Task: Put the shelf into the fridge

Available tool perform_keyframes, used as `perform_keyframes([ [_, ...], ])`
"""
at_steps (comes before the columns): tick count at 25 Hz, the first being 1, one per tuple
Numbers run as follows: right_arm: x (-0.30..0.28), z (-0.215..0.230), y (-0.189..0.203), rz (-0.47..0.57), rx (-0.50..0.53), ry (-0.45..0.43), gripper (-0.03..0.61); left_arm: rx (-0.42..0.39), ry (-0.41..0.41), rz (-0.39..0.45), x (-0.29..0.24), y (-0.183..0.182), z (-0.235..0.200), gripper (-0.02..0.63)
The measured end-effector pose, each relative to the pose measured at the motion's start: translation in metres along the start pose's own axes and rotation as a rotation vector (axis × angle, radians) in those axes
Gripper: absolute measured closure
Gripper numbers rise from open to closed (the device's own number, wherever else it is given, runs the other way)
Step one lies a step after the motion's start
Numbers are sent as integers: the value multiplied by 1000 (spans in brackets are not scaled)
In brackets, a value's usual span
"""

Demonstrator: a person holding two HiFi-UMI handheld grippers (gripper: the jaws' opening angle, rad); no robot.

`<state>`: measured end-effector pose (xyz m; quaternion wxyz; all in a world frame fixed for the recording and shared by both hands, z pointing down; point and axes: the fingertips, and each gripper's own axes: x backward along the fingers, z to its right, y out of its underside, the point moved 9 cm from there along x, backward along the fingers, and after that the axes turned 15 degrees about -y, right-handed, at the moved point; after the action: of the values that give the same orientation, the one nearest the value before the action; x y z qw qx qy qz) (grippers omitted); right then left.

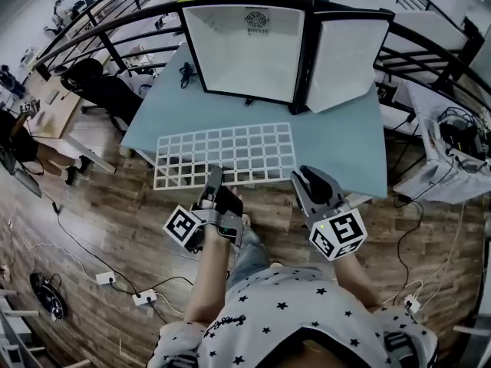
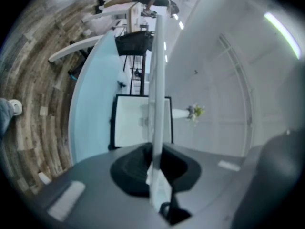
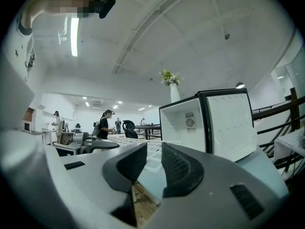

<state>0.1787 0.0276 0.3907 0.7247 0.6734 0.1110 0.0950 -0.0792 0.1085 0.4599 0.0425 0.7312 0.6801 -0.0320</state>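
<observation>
The white wire grid shelf (image 1: 226, 153) lies flat on the pale blue table (image 1: 349, 156) in front of the fridge, its near edge reaching past the table's near edge. The left gripper (image 1: 213, 176) is clamped on that near edge; in the left gripper view the shelf runs edge-on between its pressed jaws. The right gripper (image 1: 307, 177) hangs just beside the shelf's right corner, jaws slightly apart with nothing between them. The small black-framed fridge (image 1: 245, 52) with a white interior stands at the table's far side, its door (image 1: 345, 61) swung open.
</observation>
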Motion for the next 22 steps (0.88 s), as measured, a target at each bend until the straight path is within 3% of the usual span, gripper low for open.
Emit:
perform_keyframes([
  [2,-10,7,2,-13,-8,-19,426,-4,-2,-7,-13,-8,1,578],
  [5,-29,17,5,-41,4,-39,365,-6,5,-21,-32,-20,6,578],
  [11,-67,37,6,-79,36,-30,324,-10,3,-49,-70,-43,9,578],
  [22,-123,81,-2,-164,78,83,301,-32,-16,-165,-144,-71,28,578],
])
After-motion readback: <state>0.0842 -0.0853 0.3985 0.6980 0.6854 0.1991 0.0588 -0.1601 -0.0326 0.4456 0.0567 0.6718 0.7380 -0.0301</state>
